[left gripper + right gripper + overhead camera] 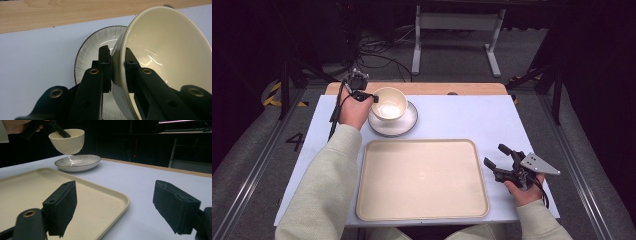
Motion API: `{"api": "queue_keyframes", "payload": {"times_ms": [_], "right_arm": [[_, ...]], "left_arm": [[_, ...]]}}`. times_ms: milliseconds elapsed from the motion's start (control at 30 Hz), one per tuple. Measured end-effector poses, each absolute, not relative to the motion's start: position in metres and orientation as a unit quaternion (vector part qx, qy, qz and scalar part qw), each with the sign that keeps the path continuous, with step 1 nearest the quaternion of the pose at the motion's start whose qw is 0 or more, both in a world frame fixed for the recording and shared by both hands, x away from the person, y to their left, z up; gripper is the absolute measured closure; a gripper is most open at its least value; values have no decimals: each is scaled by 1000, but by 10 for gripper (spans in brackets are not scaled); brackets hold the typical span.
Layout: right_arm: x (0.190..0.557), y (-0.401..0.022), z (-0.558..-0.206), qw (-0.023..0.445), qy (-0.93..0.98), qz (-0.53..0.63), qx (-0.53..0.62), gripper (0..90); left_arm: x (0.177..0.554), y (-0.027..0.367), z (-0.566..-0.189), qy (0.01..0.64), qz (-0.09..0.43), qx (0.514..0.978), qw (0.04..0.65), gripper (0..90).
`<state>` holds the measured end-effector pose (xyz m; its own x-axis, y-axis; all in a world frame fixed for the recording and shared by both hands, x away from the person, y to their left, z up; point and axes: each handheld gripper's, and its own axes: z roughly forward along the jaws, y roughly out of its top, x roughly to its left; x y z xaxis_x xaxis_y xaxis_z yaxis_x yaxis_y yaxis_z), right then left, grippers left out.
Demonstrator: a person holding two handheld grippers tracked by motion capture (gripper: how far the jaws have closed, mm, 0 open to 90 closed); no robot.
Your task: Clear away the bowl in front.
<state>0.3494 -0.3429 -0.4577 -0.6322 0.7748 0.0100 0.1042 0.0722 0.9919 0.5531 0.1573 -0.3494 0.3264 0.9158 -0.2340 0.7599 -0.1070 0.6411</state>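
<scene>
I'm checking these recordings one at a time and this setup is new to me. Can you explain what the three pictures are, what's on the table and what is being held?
There is no robot here: a person at a table holds a two-jaw tool in each hand. The high view looks down from above the person. The other two pictures come from cameras riding on each tool, looking along its black jaws.

On the pale table lie an empty beige tray and a dark-rimmed plate.

The left hand-held gripper is shut on the rim of a cream bowl, one jaw inside and one outside. The right gripper view shows the bowl lifted clear above the plate.

The right hand-held gripper is open and holds nothing, just right of the tray.
</scene>
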Motion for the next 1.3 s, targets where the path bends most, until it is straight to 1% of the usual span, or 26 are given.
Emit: {"api": "queue_keyframes", "payload": {"times_ms": [200, 533, 800, 1300], "right_arm": [[350, -343, -458, 279, 678, 597, 324, 198], [350, -343, -458, 279, 679, 597, 324, 198], [350, -343, -458, 278, 679, 597, 323, 199], [350, -342, -458, 278, 680, 597, 323, 199]], "left_arm": [[547, 160, -334, 553, 118, 746, 352, 816], [535, 165, -315, 532, 93, 757, 366, 816], [523, 166, -306, 514, 87, 773, 362, 816], [501, 148, -288, 460, 71, 807, 364, 816]]}}
